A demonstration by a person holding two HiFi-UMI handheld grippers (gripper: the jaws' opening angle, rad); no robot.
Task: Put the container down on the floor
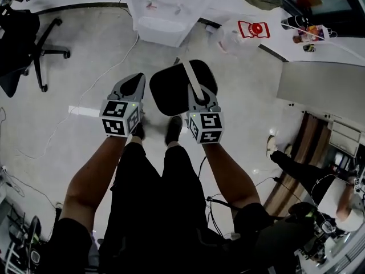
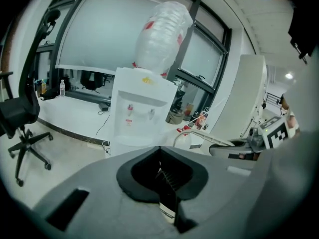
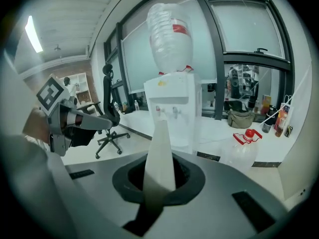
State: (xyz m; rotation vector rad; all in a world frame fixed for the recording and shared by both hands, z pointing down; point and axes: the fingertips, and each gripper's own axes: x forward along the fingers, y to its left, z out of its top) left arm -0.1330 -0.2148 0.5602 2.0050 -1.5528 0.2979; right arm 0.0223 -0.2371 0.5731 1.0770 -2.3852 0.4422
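Observation:
In the head view the round black container (image 1: 171, 93) lies over the pale floor (image 1: 97, 56), just ahead of the person's shoes (image 1: 173, 130). A white handle strip (image 1: 193, 81) runs across its top. My right gripper (image 1: 201, 100) is shut on that strip, which rises out of the jaws in the right gripper view as a white handle strip (image 3: 160, 153); the container's body is hidden there. Whether the container touches the floor I cannot tell. My left gripper (image 1: 137, 80) is beside the container's left edge, shut and holding nothing. In its own view the left gripper (image 2: 162, 169) has its jaws together.
A white water dispenser (image 1: 162, 10) (image 2: 142, 111) (image 3: 172, 108) stands ahead. A clear jug with a red cap (image 1: 245, 32) (image 3: 244, 151) sits to its right. An office chair (image 1: 25, 44) (image 2: 17, 123) is at left. A white cable (image 1: 102, 79) crosses the floor. Another person (image 1: 319, 181) is at lower right.

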